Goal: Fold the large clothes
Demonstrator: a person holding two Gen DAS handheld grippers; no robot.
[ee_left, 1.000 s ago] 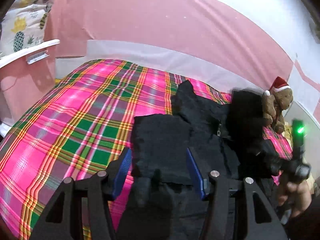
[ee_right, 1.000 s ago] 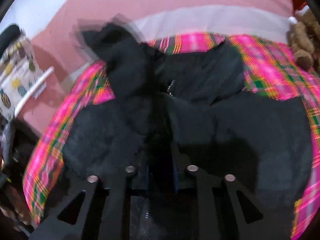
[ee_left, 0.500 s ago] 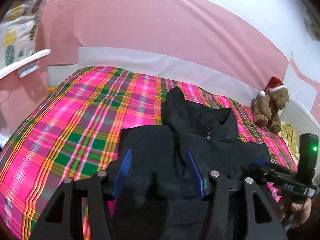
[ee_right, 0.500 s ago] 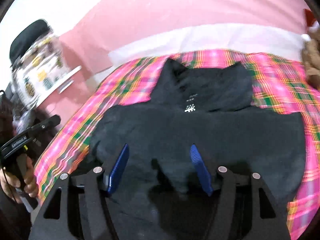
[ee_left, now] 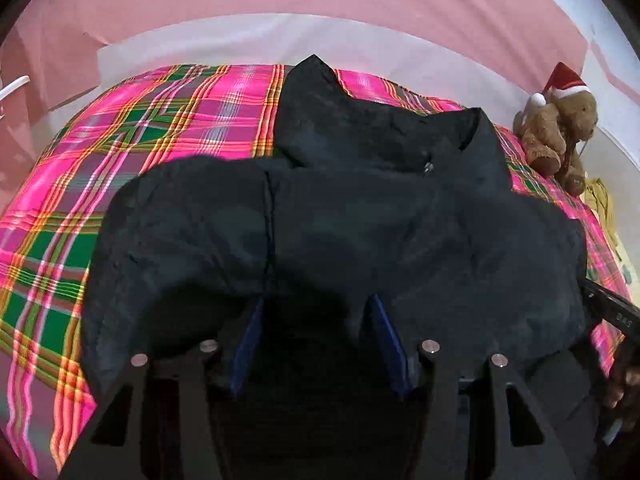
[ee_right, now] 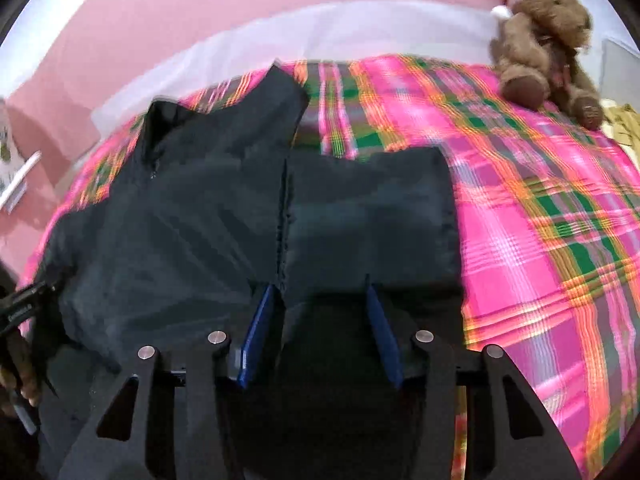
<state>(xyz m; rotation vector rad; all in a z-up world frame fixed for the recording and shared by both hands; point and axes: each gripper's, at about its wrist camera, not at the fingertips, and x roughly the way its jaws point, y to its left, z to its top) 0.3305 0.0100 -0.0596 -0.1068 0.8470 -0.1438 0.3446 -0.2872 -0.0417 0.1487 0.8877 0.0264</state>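
A large black jacket [ee_left: 360, 220] lies spread on a pink plaid bed cover [ee_left: 160, 120], collar toward the far wall. My left gripper [ee_left: 315, 300] hovers low over its near hem, blue pads apart, dark fabric under and between them without being pinched. In the right wrist view the jacket [ee_right: 200, 220] shows a folded panel on the right. My right gripper [ee_right: 318, 286] is at that near edge beside a seam; its jaws are closing with fabric between them, pads not pressing. Each gripper shows at the other view's edge, the right [ee_left: 612, 312] and the left [ee_right: 24, 308].
A brown teddy bear [ee_left: 560, 128] in a Santa hat sits at the bed's far right corner, also in the right wrist view [ee_right: 544, 40]. Yellow cloth [ee_left: 600, 208] lies beside it. A pink and white wall runs behind the bed. Bare plaid cover [ee_right: 540, 220] lies right of the jacket.
The right gripper let go of the bunched, raised jacket part, which now lies flat. Both grippers came down closer to the jacket's near edge. The left jaws kept their width.
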